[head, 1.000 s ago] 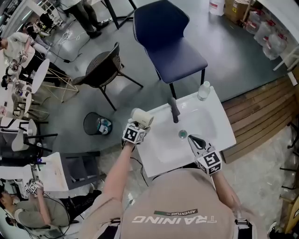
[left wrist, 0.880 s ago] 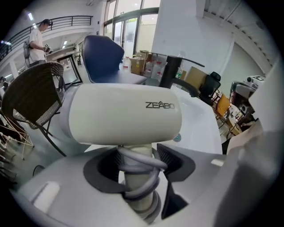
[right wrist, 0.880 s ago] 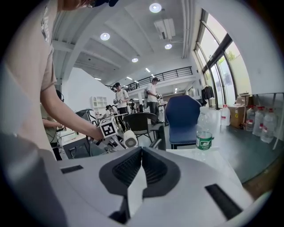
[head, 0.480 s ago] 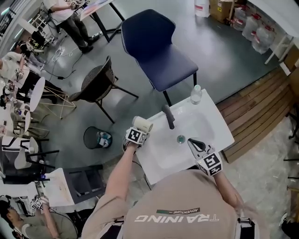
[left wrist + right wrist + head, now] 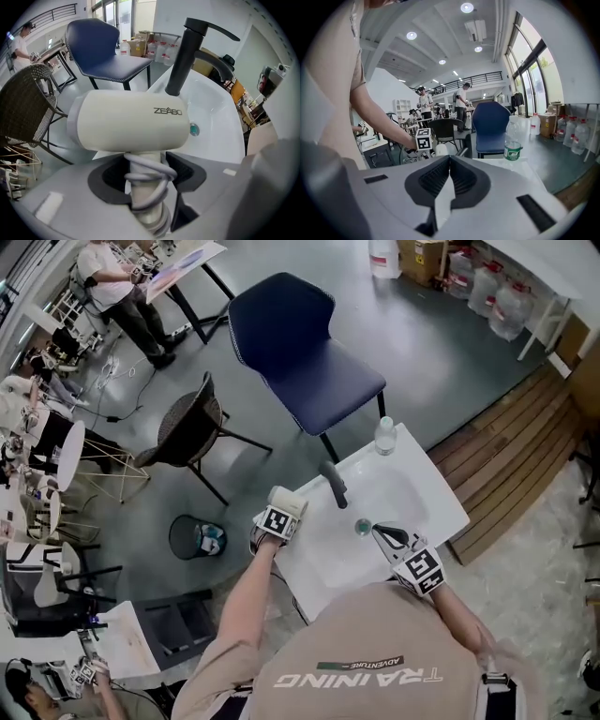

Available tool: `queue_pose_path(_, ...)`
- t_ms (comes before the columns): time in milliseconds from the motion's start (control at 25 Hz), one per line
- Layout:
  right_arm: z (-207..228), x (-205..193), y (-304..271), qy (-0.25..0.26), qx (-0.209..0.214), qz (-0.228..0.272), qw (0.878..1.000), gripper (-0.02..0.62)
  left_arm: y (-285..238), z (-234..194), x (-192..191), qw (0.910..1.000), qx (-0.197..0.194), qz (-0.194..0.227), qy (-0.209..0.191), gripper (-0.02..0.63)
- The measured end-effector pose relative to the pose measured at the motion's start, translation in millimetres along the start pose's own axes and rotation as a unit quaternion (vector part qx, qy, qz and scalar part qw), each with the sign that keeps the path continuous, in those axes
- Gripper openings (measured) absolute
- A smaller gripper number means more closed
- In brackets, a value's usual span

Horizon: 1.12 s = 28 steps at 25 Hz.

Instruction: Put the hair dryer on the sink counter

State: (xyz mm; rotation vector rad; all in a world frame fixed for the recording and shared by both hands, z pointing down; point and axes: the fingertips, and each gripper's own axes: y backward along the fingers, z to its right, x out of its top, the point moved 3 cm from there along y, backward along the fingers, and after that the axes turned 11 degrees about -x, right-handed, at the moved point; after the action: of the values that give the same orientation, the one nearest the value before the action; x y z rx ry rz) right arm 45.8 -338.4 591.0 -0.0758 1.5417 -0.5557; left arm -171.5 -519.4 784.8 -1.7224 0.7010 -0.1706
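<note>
Cream-white hair dryer (image 5: 129, 122) is hanging just left of the black faucet (image 5: 180, 61), left gripper (image 5: 147, 171) clamping its cord-wrapped handle (image 5: 144, 190), right gripper (image 5: 449, 164) idling closed, and I'm guessing releasing there is risking it rolling off the sink counter (image 5: 323, 563).

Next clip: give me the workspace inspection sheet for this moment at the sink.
Surface: white sink counter with basin and black faucet.
Job's things: hair dryer at the counter's left edge; whether it touches cannot be told.
Clutter: water bottle at the far corner.
Grippers: left gripper shut on the dryer's handle; right gripper shut, empty.
Cables: cord wound round the dryer's handle.
Surroundings: blue chair, woven chair, bin, people at desks.
</note>
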Motion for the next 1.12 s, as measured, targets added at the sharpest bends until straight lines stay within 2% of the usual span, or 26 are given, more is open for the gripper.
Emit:
queue_pose_path(240, -8.5, -3.7, 0.1, 0.006, 0.016, -0.007, 1.000, 0.006, -5.0, 2.7, 3.0, 0.9997, 0.006, -0.020, -0.009, 0.249)
queue_pose_path(520, -12.7, -0.1, -5.6, 0.011, 0.027, -0.006, 1.000, 0.006, -3.8, 1.8, 4.4, 0.9998, 0.011, -0.014, -0.013, 0.250)
queue_pose_path(640, -15.8, -1.1, -7.1, 0.015, 0.032, -0.006, 0.999, 0.006, -2.2, -0.9, 1.3, 0.9995, 0.028, -0.006, -0.015, 0.279)
queue_pose_path(720, -15.2, -0.9, -6.9, 0.017, 0.033, -0.006, 0.999, 0.006, -2.0, 1.7, 0.1, 0.9996, 0.025, 0.001, -0.015, 0.288)
queue_pose_path(840, -14.9, -1.0, -5.7, 0.018, 0.035, -0.005, 0.999, 0.006, 7.3, -3.8, 12.9, 0.9970, 0.051, 0.037, -0.045, 0.290)
queue_pose_path(1000, -15.1, -0.9, -4.0, 0.021, 0.037, -0.002, 0.999, 0.006, 15.7, 9.5, 6.7, 0.9986, 0.025, 0.046, -0.008, 0.289)
queue_pose_path(1120, -17.0, -0.2, -4.3, 0.023, 0.040, 0.001, 0.999, 0.006, 28.5, 12.6, 6.3, 0.9977, 0.030, 0.060, -0.012, 0.289)
